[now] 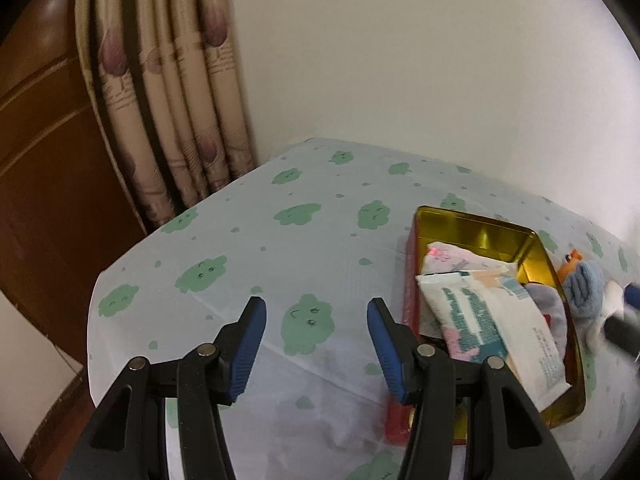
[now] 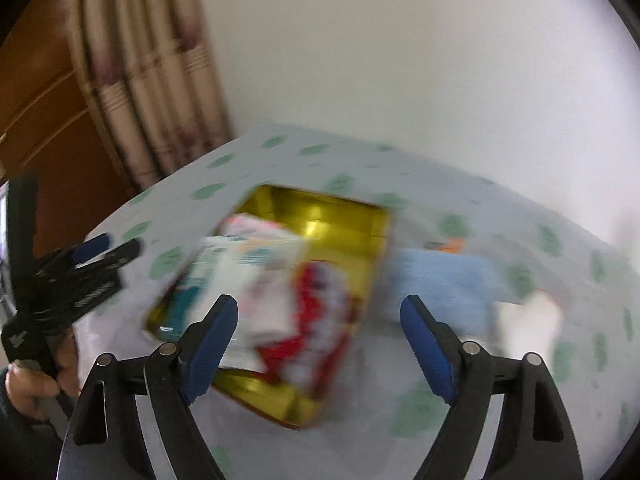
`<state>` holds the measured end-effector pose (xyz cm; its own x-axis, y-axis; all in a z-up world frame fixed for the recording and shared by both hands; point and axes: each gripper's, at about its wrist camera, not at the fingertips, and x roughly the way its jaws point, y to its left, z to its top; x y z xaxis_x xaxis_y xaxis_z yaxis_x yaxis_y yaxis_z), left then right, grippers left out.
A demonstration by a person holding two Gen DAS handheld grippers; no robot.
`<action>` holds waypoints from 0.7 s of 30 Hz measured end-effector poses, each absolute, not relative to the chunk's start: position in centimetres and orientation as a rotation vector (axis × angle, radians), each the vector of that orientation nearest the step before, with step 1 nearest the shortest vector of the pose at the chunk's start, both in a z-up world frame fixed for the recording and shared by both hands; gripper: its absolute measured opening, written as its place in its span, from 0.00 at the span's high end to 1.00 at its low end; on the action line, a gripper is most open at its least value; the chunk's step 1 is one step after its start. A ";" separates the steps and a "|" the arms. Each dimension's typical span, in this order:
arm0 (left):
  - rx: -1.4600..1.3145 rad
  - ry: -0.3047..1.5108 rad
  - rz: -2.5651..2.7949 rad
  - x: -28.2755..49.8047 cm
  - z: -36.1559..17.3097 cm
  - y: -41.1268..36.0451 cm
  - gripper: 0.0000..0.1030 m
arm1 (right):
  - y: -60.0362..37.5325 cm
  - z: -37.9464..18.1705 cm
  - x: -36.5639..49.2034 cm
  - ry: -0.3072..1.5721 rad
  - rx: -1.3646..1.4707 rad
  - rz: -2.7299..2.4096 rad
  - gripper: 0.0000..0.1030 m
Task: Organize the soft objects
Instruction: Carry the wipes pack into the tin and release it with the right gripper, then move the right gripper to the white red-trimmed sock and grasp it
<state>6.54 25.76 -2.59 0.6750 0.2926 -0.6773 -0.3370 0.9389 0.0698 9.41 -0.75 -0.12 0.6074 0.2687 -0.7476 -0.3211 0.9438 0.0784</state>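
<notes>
An open gold tin [image 1: 480,232] with red outer walls stands on the cloud-print tablecloth [image 1: 280,240]. A white tissue packet [image 1: 492,320] and a floral cloth [image 1: 444,256] lie in it. In the blurred right wrist view the tin [image 2: 340,216] also holds a red and white sock [image 2: 316,312]. A light blue sock [image 2: 440,280] lies just outside the tin's right wall, with a white soft item [image 2: 528,324] and an orange one [image 1: 574,260] near it. My left gripper [image 1: 316,308] is open over bare cloth left of the tin. My right gripper [image 2: 318,304] is open above the tin, holding nothing.
A beige patterned curtain [image 1: 180,100] and brown wooden panelling [image 1: 40,140] stand beyond the table's far left corner. A white wall [image 1: 400,60] runs behind the table. The table's left edge [image 1: 96,288] drops off close to my left gripper. A hand [image 2: 28,384] holds the left gripper's handle.
</notes>
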 end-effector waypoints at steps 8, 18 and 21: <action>0.009 0.750 0.227 6.6 -1.7 21.7 0.48 | -12.4 -1.4 11.4 0.896 0.005 0.077 0.21; 0.013 0.799 0.013 8.8 0.7 15.7 0.48 | -19.4 -6.8 14.0 0.995 0.123 -0.044 0.21; 0.018 0.812 -0.011 9.7 1.0 14.1 0.48 | -20.1 -7.7 14.5 1.005 0.170 -0.038 0.21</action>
<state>9.70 14.11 0.96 0.6878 -0.0029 -0.7259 0.0168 0.9998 0.0119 14.52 -20.07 -7.67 0.5370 0.0464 -0.8423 0.1101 0.9861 0.1245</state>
